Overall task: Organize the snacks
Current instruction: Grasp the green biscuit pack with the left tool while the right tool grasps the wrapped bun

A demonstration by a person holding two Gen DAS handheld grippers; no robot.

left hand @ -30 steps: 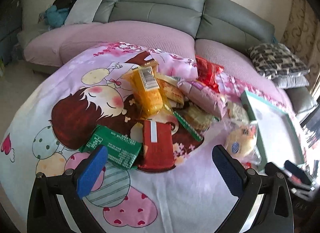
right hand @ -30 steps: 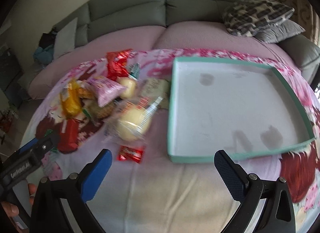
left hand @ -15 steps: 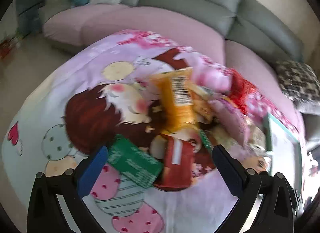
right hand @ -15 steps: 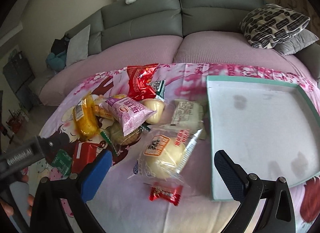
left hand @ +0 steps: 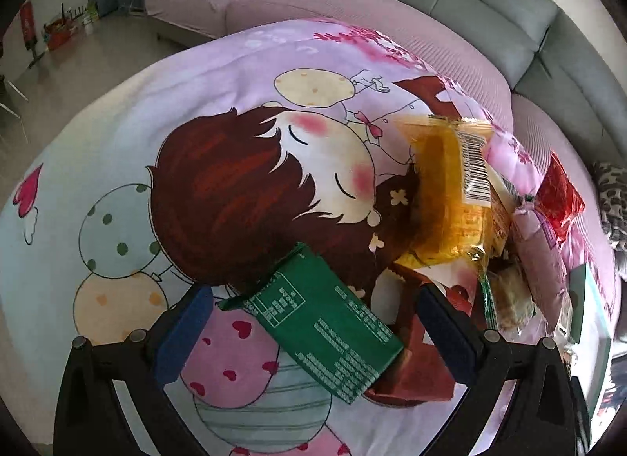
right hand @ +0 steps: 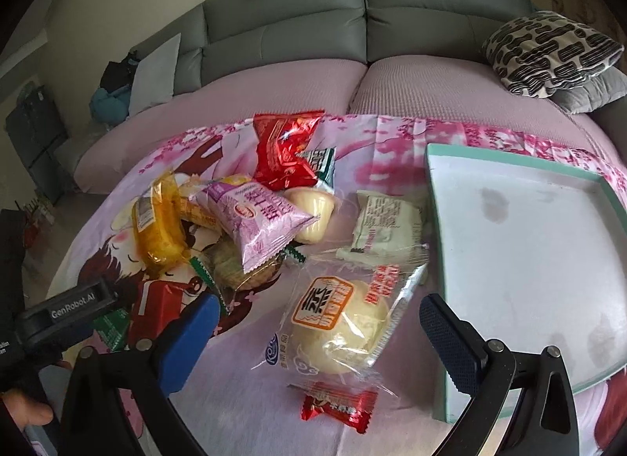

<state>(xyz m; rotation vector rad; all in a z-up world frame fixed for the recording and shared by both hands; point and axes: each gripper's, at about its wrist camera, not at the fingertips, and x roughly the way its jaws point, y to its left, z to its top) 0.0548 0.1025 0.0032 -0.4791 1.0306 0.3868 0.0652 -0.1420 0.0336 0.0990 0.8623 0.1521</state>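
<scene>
A pile of snack packets lies on a cartoon-print cloth. In the left wrist view my left gripper (left hand: 313, 324) is open and straddles a green packet (left hand: 325, 334); a red box (left hand: 415, 373) and a yellow packet (left hand: 450, 197) lie beside it. In the right wrist view my right gripper (right hand: 317, 338) is open above a clear-wrapped bun (right hand: 345, 322). A small red candy (right hand: 339, 407), a purple packet (right hand: 262, 224), a red bag (right hand: 286, 150) and a pale green packet (right hand: 386, 224) lie around. The teal-rimmed empty tray (right hand: 439, 260) sits at the right.
A grey sofa (right hand: 352, 17) with pink seat covers runs behind the table. A patterned cushion (right hand: 552, 52) lies at its right end. The left gripper body (right hand: 66, 311) shows at the left edge of the right wrist view.
My left gripper has moved forward and down over the green packet. My right gripper has swung left from the tray to over the clear-wrapped bun. Both stay open.
</scene>
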